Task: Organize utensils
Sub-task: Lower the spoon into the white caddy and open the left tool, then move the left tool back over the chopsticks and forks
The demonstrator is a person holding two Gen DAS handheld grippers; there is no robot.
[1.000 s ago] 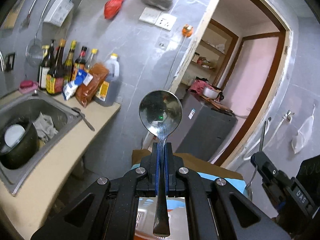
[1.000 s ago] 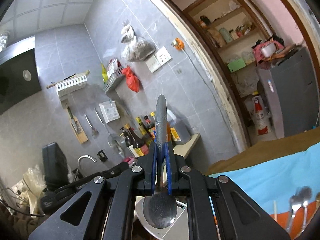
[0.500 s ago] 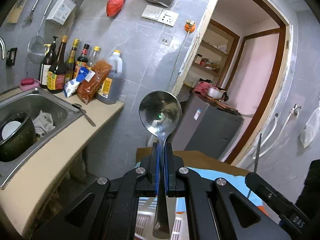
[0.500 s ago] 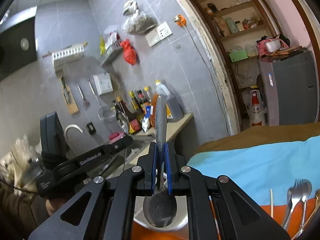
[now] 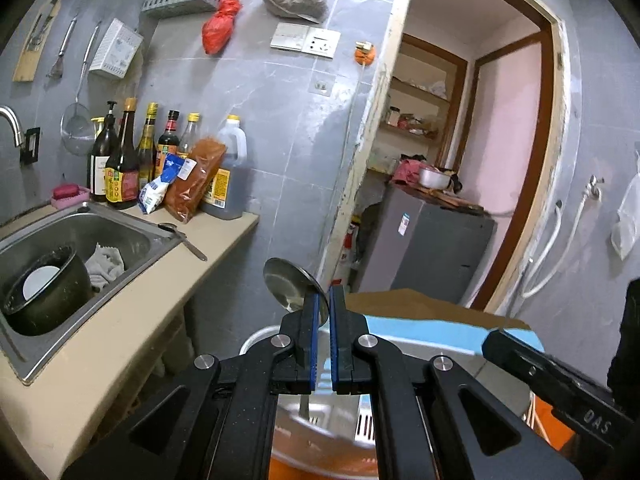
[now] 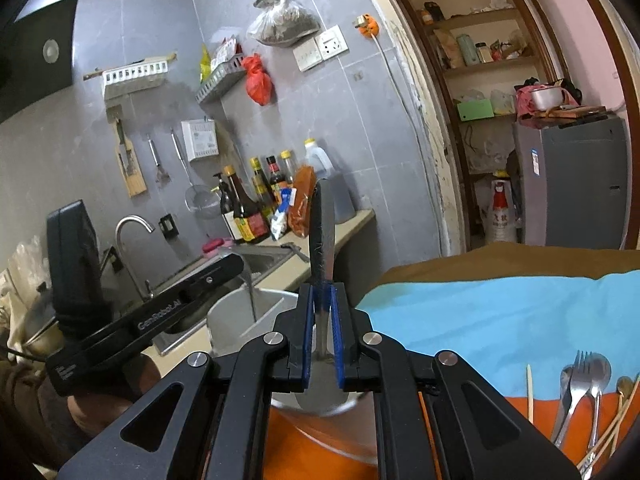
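Left wrist view: the left gripper [image 5: 324, 312] has its blue pads nearly closed; a spoon [image 5: 290, 286] shows its bowl just left of the fingertips, tilted, and its handle runs down behind the fingers. Whether the pads pinch it cannot be told here. Below stands a white holder [image 5: 256, 340]. Only this view shows the sink [image 5: 132, 232] with a dark pot [image 5: 46, 290] inside.

Right wrist view: the right gripper [image 6: 322, 308] clamps a second spoon [image 6: 322, 232], handle pointing up, bowl low behind the fingers. Only here appear loose cutlery [image 6: 586, 384] on the blue and orange cloth [image 6: 480, 320]. Bottles [image 6: 256, 196] line the counter beyond.
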